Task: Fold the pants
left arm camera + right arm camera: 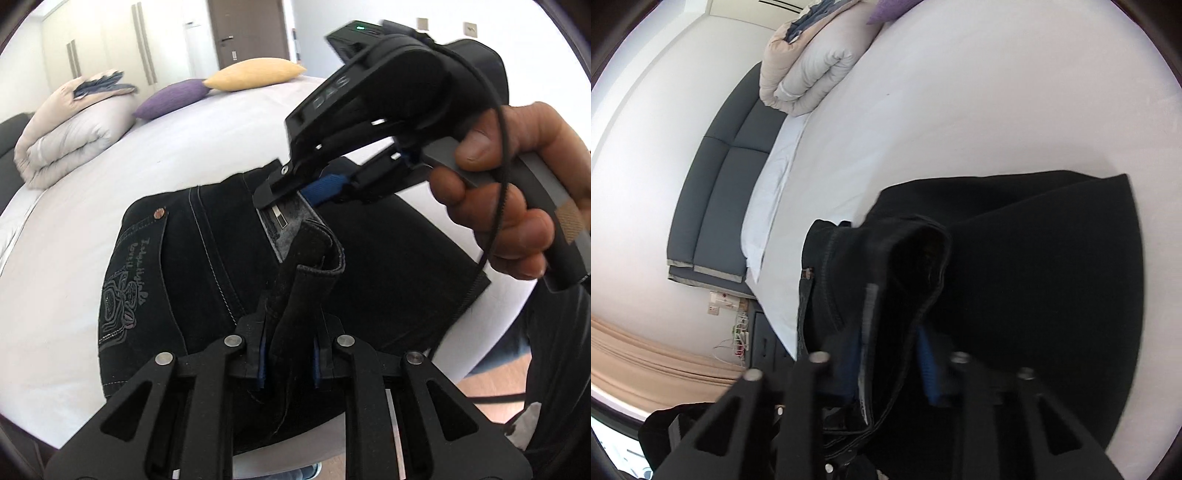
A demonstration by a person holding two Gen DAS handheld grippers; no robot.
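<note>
Home bedroom: bed, pillows.

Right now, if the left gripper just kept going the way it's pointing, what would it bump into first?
Probably the black pants spread on the bed: the left gripper already pinches a fold of them and points down at the waistband. The right gripper sits just beyond; depth is unclear.

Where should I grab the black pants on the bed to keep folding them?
Grip the black pants at the thick stitched waistband, coming from above at the near edge. It stands raised off the bed, so the fingers can close around it; the left gripper already pinches cloth there.
</note>
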